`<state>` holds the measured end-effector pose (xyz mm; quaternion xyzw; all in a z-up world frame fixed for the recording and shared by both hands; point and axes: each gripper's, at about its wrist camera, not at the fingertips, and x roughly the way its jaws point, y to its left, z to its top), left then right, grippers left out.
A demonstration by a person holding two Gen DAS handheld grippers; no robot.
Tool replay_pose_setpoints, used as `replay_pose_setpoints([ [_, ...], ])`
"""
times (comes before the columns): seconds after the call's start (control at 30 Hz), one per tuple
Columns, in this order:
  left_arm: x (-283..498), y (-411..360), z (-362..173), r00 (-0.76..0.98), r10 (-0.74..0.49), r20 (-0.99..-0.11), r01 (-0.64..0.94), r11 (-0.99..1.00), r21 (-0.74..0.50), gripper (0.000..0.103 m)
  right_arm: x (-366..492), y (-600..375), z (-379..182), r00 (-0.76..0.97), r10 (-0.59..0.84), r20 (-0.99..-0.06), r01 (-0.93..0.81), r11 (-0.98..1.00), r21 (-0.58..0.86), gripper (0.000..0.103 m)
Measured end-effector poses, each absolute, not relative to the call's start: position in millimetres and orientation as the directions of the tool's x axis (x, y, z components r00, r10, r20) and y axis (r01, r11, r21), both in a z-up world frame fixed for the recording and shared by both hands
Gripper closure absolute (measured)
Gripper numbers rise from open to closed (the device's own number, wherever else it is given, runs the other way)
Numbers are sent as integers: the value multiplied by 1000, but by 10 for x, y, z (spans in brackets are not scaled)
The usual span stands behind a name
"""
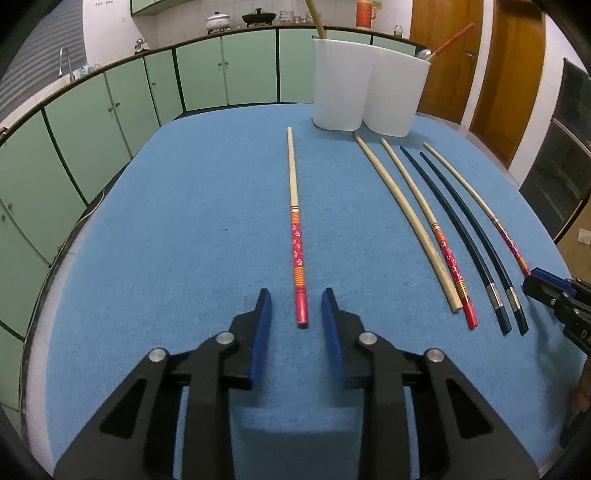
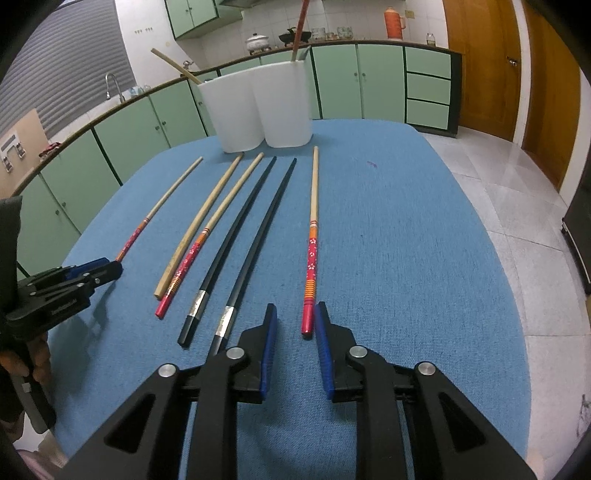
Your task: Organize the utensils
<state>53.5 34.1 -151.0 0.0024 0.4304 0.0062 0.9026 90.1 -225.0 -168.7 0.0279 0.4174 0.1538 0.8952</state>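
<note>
Left wrist view crops the right gripper point(image 1: 532, 277); each gripper's spread jaws straddle a red chopstick point(image 1: 297, 254).

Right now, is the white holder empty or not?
Not empty: a plain chopstick and a red chopstick poke out of the white holder.

Left gripper point(image 1: 296, 295) jaws apart astride red-handled chopstick point(image 1: 296, 236); right gripper point(image 1: 543, 284) seemingly at another's end.

My bench point(image 1: 166, 221) wears a blue cloth. Behind it runs a row of pale green cabinets point(image 1: 229, 70) under a dark counter, with a tap point(image 1: 65, 62) at the left and pots point(image 2: 257, 41) before a white tiled wall point(image 2: 266, 18). Wooden doors point(image 2: 480, 62) stand right, above a glossy pale tiled floor point(image 2: 517, 206).
</note>
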Motion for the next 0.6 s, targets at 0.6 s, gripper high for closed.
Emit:
replay_pose_setpoints([
  [0.6,522,258,-1473,620,32,-784,-22,999,23,98,870,-2274,-1656,617,269,-739,-234,960,154,97],
])
